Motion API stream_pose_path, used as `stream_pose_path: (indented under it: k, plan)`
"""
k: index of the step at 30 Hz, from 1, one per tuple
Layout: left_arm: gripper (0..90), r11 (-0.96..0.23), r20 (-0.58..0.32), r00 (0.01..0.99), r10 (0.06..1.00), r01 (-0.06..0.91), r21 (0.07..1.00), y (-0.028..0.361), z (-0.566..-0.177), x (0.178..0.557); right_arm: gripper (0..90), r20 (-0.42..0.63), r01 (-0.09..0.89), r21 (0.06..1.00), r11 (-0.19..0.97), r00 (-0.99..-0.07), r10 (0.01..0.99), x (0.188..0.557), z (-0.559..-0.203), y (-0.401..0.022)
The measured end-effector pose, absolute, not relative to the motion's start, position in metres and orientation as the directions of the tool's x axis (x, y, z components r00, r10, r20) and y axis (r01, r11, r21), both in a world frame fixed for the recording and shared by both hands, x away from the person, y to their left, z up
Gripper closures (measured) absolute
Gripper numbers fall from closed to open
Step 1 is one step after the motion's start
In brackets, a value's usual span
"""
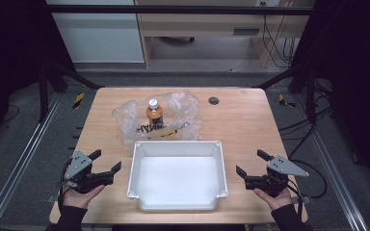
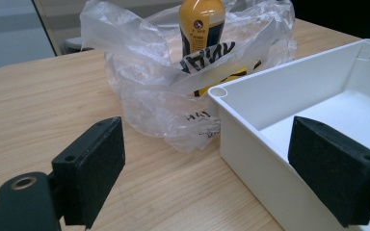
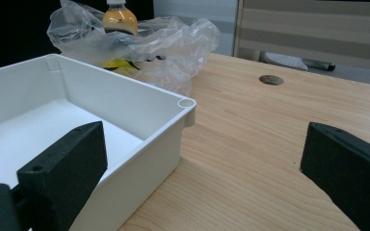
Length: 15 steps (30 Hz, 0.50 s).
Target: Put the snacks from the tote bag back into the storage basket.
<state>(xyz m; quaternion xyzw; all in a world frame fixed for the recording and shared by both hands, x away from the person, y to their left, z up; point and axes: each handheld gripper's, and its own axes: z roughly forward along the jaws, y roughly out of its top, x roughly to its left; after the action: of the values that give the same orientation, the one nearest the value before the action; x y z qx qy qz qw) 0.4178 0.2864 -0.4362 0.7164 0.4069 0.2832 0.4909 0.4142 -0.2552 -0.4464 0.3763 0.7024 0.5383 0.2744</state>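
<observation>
While I look down from the high view, my left gripper (image 1: 105, 161) and my right gripper (image 1: 251, 162) sit low on the wooden table (image 1: 250, 115), one on each side of the empty white bin (image 1: 177, 206). Both have their jaws wide open and hold nothing. Past the far side of the bin stands an orange juice bottle (image 1: 154, 113) inside a crinkly clear plastic bag (image 1: 185, 108). It stands straight up, its white cap on top, so its long way runs up and down. It is ahead of both grippers and a bit to the left of the middle, so I think my left gripper is nearer. From the left gripper view, the bottle (image 2: 201, 21) is ahead, a little to the right, with the bag (image 2: 139, 72) around it. From the right gripper view, the bottle (image 3: 119, 18) is far ahead and to the left, behind the bin (image 3: 125, 96).
</observation>
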Motion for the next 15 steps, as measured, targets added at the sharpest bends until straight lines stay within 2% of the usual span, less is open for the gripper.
stream_pose_path:
  k: [15]
  plan:
    - [13.1,-0.175,0.001,0.520,0.854,0.285,0.942,0.2803,-0.4276,0.4222,2.5,0.011,0.236,0.961,0.148,-0.563,0.827,0.4144,-0.4472,-0.2555]
